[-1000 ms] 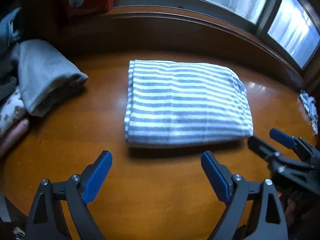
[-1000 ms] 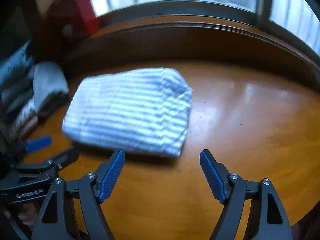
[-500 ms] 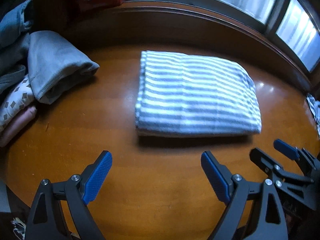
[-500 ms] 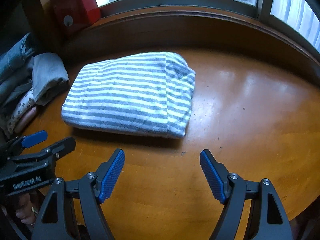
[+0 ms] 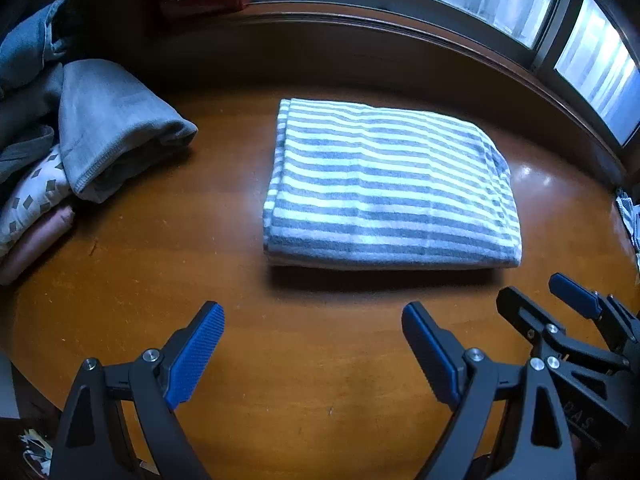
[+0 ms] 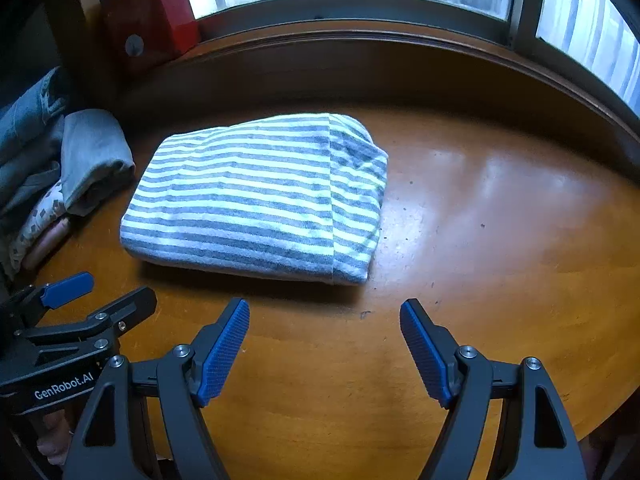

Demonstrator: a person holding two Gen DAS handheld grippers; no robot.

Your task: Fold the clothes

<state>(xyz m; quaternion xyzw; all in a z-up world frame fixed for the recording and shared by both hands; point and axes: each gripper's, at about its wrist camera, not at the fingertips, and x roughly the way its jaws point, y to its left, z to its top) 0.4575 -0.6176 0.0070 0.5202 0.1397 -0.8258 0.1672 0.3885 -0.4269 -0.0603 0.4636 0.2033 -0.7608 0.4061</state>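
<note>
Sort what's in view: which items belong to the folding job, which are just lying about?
Part of the job:
striped garment, folded, on the wooden table
stack of folded clothes at the table's left
left gripper, open, empty
right gripper, open, empty

Just lying about:
red box on the window ledge
patterned cloth scrap at the table's right edge
</note>
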